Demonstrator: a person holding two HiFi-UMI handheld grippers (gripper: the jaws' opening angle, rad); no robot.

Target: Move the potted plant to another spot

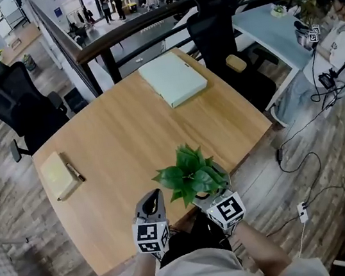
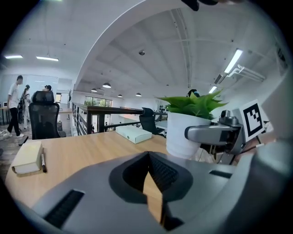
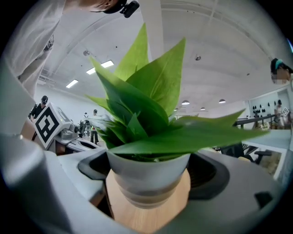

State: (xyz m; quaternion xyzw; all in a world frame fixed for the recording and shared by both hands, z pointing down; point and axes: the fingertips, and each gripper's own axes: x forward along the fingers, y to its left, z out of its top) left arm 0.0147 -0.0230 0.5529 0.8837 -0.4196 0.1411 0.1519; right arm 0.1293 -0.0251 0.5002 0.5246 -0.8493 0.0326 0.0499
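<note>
The plant (image 1: 191, 173) is at the near edge of the tabletop (image 1: 121, 142), right in front of the person, toward the right end of that edge. The right claw (image 1: 206, 196) is clamped on its white pot (image 3: 149, 176), one jaw pressed against each side and the leaves fanning out above them. Wood grain shows just under the pot, but from here I can't tell whether the base is resting on the tabletop or raised a little off it.

The left claw (image 1: 150, 200) hangs just beside the plant on its left, not touching it. Its jaws are together at the tips with nothing held between them, and only a thin wedge of wood shows through lower down.

Further back, a pale green box (image 1: 173, 77) lies flat near the far edge. A notebook (image 1: 57, 175) is well off to the left with a pen (image 1: 75, 172) lying alongside it. A black chair (image 1: 21, 103) stands past the left corner and another (image 1: 216, 26) behind the box. A cable (image 1: 303, 165) trails over the floorboards to the right.
</note>
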